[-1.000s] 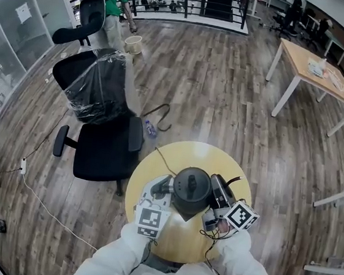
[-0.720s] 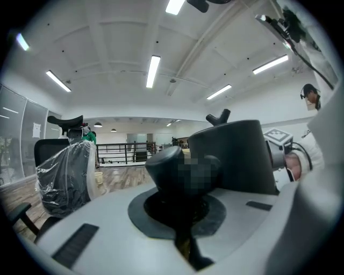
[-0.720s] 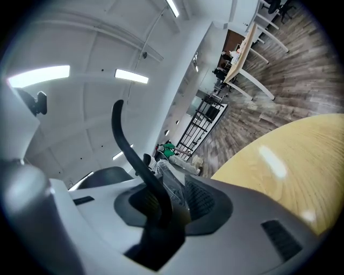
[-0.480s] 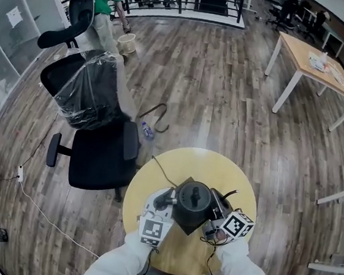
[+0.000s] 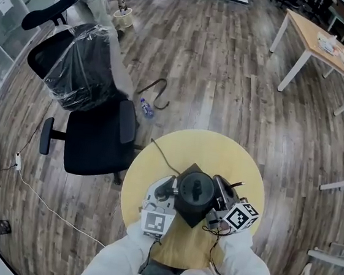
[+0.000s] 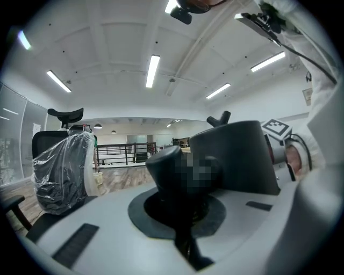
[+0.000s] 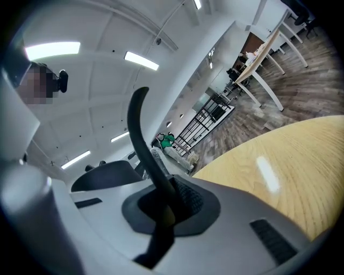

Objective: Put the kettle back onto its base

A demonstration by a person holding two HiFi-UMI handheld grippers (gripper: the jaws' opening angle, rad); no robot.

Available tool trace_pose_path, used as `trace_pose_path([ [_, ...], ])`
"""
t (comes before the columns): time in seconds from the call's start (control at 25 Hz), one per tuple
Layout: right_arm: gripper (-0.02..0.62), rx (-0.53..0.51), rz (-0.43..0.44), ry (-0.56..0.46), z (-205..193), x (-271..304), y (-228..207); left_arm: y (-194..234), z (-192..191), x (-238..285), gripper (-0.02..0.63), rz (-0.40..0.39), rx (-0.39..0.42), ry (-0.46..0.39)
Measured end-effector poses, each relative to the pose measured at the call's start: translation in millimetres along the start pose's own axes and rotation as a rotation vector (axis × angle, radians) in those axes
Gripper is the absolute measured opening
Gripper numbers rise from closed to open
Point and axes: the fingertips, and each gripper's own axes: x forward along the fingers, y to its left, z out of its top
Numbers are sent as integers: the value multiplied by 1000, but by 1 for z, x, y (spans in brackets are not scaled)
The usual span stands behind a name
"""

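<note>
The left gripper (image 5: 167, 193) and right gripper (image 5: 217, 192) each clamp a side of the kettle (image 5: 195, 191), the right one on its handle. The kettle stands over the base (image 5: 191, 169); I cannot tell whether it is seated. Letting go is left. A second ago the base's far corner was covered.

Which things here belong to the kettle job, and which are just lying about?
Job: kettle, left gripper, right gripper, round table.
Lying about: office chair, wrapped chair, bottle on the floor, white cable, desk.
</note>
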Motion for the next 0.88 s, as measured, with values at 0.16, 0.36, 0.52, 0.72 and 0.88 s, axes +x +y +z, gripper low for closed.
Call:
trace_pose_path([
  [0.16, 11, -3, 2, -9, 1, 3, -3, 0, -1, 4, -2, -7, 8, -10],
  [0.36, 11, 2, -6, -30, -1, 2, -3, 1, 5, 3, -2, -13, 45, -26],
  [0.52, 11, -10, -3, -40, 0, 1, -3, 1, 13, 3, -2, -5, 45, -21],
  [0.72, 11, -13, -17, -46, -4, 3, -4, 4, 7, 3, -2, 2, 68, -13],
  [0.88, 11, 28, -43, -67, -9, -1, -13, -2, 6, 2, -2, -19, 151, -24],
])
